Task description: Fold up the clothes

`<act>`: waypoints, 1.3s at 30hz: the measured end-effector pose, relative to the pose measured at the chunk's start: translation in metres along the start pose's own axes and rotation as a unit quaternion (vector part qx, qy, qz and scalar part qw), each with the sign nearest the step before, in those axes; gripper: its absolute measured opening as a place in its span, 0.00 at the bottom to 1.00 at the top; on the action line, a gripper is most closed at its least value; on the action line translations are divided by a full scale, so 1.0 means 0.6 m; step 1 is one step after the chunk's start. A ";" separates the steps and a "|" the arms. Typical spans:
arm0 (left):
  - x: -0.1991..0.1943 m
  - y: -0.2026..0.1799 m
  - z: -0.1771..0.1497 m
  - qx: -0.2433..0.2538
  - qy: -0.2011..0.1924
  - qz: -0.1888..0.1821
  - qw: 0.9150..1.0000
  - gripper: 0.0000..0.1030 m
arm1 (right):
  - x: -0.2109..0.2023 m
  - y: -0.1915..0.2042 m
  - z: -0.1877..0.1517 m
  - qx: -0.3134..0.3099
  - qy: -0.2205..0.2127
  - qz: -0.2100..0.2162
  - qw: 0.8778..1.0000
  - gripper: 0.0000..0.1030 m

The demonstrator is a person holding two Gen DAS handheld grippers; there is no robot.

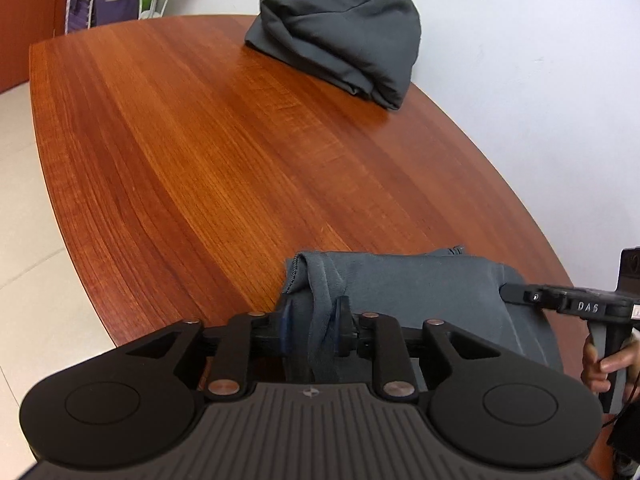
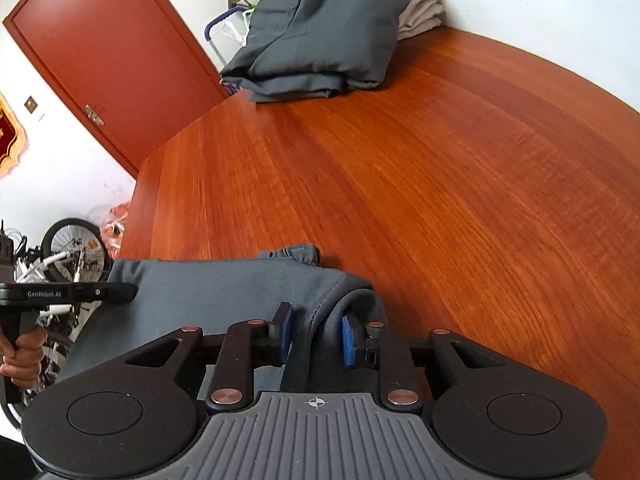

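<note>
At the far left of my left wrist view I see pale floor tiles (image 1: 24, 208), then the wooden tabletop (image 1: 224, 152) filling the middle. Near the bottom centre, my left gripper (image 1: 314, 330) has its jaws a little apart, with a bunched fold of the grey garment (image 1: 420, 280) running between the blue pads; I cannot tell whether the pads press on the cloth. That garment lies flat at the near edge of the tabletop, stretching rightward. A dark grey folded pile (image 1: 340, 28) sits at the top centre, on the far edge by the white wall (image 1: 540, 60). My right gripper reaches in from the right edge over the garment's right side, with a hand (image 1: 604, 364) on its grip.

On the left side of my right wrist view, a hand (image 2: 24, 356) holds the left gripper's handle, a bicycle (image 2: 68, 256) stands behind it, and a red door (image 2: 104, 52) fills the upper left. The grey garment (image 2: 224, 284) spreads across the lower left. My right gripper (image 2: 316, 336) stands partly open at the bottom centre, the garment's edge draped between its pads, a gap showing at the right pad (image 2: 349, 340). The folded pile (image 2: 320, 32) rests at the top, a beige cloth (image 2: 424, 12) just behind it.
</note>
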State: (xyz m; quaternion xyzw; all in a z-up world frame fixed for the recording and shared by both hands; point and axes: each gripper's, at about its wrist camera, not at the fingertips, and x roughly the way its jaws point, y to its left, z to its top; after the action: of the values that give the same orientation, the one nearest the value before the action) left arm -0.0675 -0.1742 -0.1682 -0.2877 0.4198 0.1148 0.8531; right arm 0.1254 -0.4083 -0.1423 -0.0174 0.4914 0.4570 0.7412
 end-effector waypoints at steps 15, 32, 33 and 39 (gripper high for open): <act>-0.138 -0.049 -0.001 0.093 0.017 -0.035 0.995 0.52 | -0.161 0.096 -0.050 0.002 -0.056 -0.052 0.997 0.66; -0.095 -0.055 -0.102 0.154 0.133 -0.064 0.977 0.61 | -0.133 0.087 -0.180 0.049 -0.017 -0.136 0.989 0.75; -0.092 -0.055 -0.110 0.157 0.141 -0.065 0.975 0.61 | -0.130 0.085 -0.184 0.049 -0.013 -0.138 0.989 0.75; -0.090 -0.046 -0.142 0.146 0.139 -0.063 0.978 0.61 | -0.106 0.080 -0.187 0.035 0.007 -0.119 0.992 0.75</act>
State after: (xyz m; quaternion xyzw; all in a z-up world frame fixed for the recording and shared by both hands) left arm -0.1442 -0.2442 -0.1561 -0.1996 0.5274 -0.0427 0.8247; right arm 0.0055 -0.4756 -0.1325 -0.0531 0.5063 0.3477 0.7874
